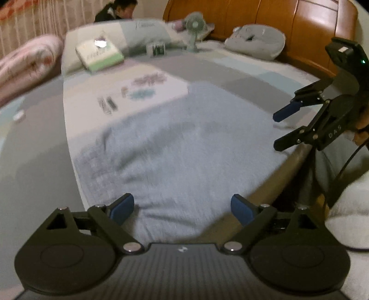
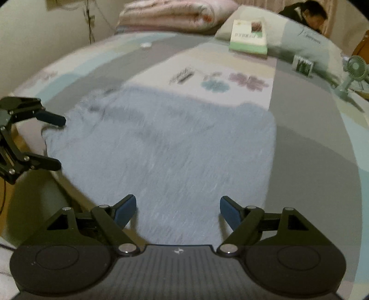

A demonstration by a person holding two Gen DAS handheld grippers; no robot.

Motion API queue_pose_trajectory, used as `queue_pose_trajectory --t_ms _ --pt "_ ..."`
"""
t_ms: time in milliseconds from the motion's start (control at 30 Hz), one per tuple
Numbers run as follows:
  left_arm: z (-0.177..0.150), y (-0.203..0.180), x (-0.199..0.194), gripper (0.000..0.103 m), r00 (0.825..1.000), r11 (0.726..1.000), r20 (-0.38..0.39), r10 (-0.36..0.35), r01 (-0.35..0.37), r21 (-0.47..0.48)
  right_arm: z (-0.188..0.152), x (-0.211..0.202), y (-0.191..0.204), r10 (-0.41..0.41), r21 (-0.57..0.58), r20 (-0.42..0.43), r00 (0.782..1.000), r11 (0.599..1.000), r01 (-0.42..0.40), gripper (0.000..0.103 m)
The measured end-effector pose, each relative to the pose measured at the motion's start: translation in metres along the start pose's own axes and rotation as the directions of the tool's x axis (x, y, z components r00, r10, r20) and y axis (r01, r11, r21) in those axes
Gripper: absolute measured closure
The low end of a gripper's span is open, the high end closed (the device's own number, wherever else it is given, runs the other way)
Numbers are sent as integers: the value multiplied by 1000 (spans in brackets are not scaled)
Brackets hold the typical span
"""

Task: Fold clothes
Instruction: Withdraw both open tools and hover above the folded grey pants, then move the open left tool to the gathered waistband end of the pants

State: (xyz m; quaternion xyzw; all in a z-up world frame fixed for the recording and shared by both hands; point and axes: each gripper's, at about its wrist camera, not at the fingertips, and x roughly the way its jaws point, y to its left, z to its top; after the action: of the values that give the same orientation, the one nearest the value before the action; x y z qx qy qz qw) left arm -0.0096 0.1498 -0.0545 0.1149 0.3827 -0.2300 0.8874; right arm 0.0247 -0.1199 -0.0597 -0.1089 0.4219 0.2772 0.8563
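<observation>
A pale blue fuzzy garment (image 1: 173, 143) lies spread flat on the bed, reaching to its near edge. My left gripper (image 1: 182, 207) hovers over the garment's near hem, jaws wide apart, nothing between the blue pads. To its right my right gripper (image 1: 277, 131) hangs open by the garment's right edge. In the right wrist view the same garment (image 2: 173, 147) fills the middle. There my right gripper (image 2: 177, 211) stands open above the fabric, holding nothing, and the left gripper (image 2: 60, 143) is open at the garment's left corner.
The patchwork bedsheet (image 1: 219, 73) carries a green-and-white box (image 1: 99, 56), a small desk fan (image 1: 194, 30), a small carton (image 1: 156, 49) and pillows (image 1: 256, 41). A rolled pink quilt (image 1: 27, 67) lies far left. A wooden headboard (image 1: 288, 20) rises behind. A person (image 2: 309, 13) sits beyond the bed.
</observation>
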Motion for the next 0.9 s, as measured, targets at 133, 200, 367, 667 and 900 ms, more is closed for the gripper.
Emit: queue_pose_trajectory --t_ms 133,200,367,667,900 --pt "-5 0 -16 12 1000 1000 22 15 -14 -9 -10 3 -3 1 31 -14 1000 1000 -1 17" --pt "-2 2 -27 11 999 1000 53 3 -2 -27 -6 0 -4 -4 37 3 1000 999 4 17" --pt "-7 5 -19 9 996 992 54 -67 72 -108 0 -1 1 -7 33 12 1000 999 6 16" --pt "5 9 -37 9 993 995 114 -6 18 -100 15 -10 5 -10 3 42 999 1000 10 11" --pt "9 22 -22 9 995 979 95 -23 41 -198 45 4 47 95 -133 45 994 987 -88 9"
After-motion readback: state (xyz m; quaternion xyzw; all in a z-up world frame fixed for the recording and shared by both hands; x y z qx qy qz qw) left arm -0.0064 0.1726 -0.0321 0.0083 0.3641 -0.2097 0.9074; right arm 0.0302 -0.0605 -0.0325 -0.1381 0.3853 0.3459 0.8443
